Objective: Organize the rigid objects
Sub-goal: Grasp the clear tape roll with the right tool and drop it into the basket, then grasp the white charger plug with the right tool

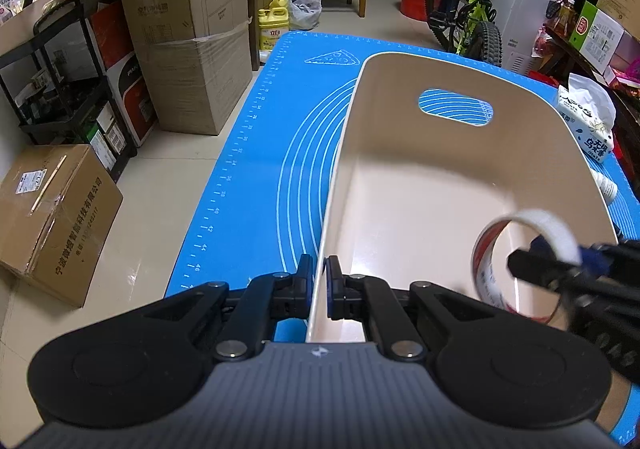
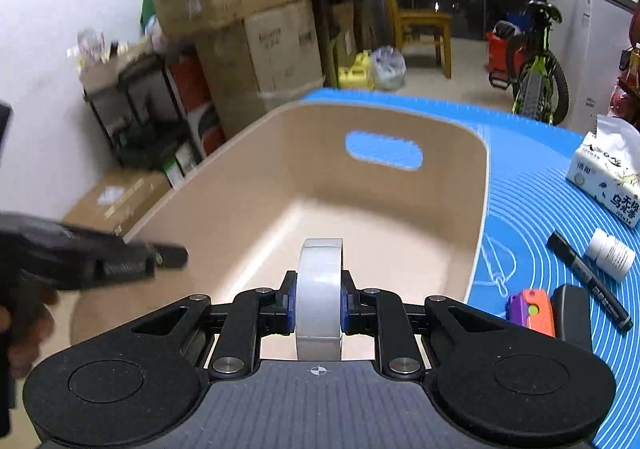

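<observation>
Tape roll (image 2: pixel 320 295), clear, stands on edge between the right gripper (image 2: pixel 319 299) pads, clamped from both flat sides. It hangs over the open beige bin (image 2: pixel 478 205), above the near end of the bin floor, not touching the floor as far as the views show. In the left wrist view the same roll appears at the lower right, inside the bin's outline, with red print on its inner core and the right gripper's fingers (image 1: pixel 532 263) biting its rim; that part is blurred.

Left gripper (image 1: pixel 319 281) is pinched shut on the bin's near left wall, one pad outside, one inside, at the rim. Bin sits upright on the blue mat (image 1: pixel 256 153), empty floor visible, oval handle cutout in the far wall.

On the mat right of the bin: tissue pack (image 2: pixel 604 185) farthest, then a small white bottle (image 2: pixel 610 253) lying just beside a black marker (image 2: pixel 588 279). Nearer still an orange-and-purple toy (image 2: pixel 530 307) sits against a dark block (image 2: pixel 572 309), whose identity cannot be told.

A person's hand (image 2: pixel 24 325) shows at the left edge of the right wrist view, behind the left gripper's body.
</observation>
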`<state>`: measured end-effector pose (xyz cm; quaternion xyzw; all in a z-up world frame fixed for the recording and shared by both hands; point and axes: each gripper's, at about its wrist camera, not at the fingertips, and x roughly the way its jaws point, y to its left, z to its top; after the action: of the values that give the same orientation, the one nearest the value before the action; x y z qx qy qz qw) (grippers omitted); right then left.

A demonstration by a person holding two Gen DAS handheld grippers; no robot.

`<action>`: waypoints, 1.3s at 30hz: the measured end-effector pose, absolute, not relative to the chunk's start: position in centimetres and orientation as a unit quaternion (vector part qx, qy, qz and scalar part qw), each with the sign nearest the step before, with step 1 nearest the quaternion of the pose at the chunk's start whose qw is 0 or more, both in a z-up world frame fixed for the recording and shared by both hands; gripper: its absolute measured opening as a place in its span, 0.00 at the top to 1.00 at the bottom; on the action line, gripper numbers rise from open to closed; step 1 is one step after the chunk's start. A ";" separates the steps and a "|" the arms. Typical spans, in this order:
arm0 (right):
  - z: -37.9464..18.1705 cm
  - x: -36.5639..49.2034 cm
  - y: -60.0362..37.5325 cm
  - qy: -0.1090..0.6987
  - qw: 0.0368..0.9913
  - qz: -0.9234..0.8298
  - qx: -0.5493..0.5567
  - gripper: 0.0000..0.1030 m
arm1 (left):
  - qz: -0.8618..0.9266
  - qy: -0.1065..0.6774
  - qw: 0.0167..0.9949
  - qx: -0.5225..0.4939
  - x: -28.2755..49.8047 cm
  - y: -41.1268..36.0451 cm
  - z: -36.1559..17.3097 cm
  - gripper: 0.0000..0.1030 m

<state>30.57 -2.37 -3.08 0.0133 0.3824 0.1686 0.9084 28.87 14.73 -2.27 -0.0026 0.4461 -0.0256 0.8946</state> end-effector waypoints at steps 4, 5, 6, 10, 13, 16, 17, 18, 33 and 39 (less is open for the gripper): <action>-3.6 30.5 -1.6 0.395 0.904 0.166 -0.019 0.72 | -0.028 0.447 0.894 -0.001 28.8 14.8 -2.3 0.92; -3.8 30.5 -1.4 0.399 0.901 0.167 -0.023 0.72 | -0.027 0.448 0.894 0.000 28.8 14.8 -2.3 0.92; -3.9 30.5 -1.1 0.402 0.900 0.167 -0.027 0.72 | -0.027 0.448 0.893 -0.001 28.8 14.8 -2.3 0.92; -3.9 30.4 -0.8 0.403 0.900 0.166 -0.032 0.67 | -0.027 0.449 0.893 -0.002 28.8 14.8 -2.4 0.92; -3.6 30.5 -1.3 0.395 0.903 0.166 -0.023 0.56 | -0.028 0.448 0.893 -0.002 28.7 14.9 -2.4 0.93; -2.8 30.1 -1.9 0.379 0.909 0.170 -0.013 0.44 | -0.028 0.448 0.893 0.000 28.7 14.9 -2.4 0.93; -2.5 29.9 -2.1 0.373 0.913 0.167 -0.012 0.40 | -0.028 0.449 0.893 0.000 28.7 14.8 -2.5 0.92; -2.2 29.7 -2.4 0.366 0.916 0.162 -0.012 0.35 | -0.028 0.449 0.893 0.000 28.6 14.9 -2.5 0.92; 0.2 27.0 -11.1 0.336 0.939 0.072 0.019 0.31 | -0.027 0.450 0.893 0.000 28.7 14.6 -2.5 0.92; -2.5 25.4 -13.0 0.379 0.924 0.048 0.011 0.31 | -0.028 0.450 0.893 -0.004 28.5 14.7 -2.5 0.92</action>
<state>25.39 -13.02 -2.52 0.0113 0.3791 0.0483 0.9240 28.49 14.67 -2.50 -0.0045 0.4498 -0.0281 0.8927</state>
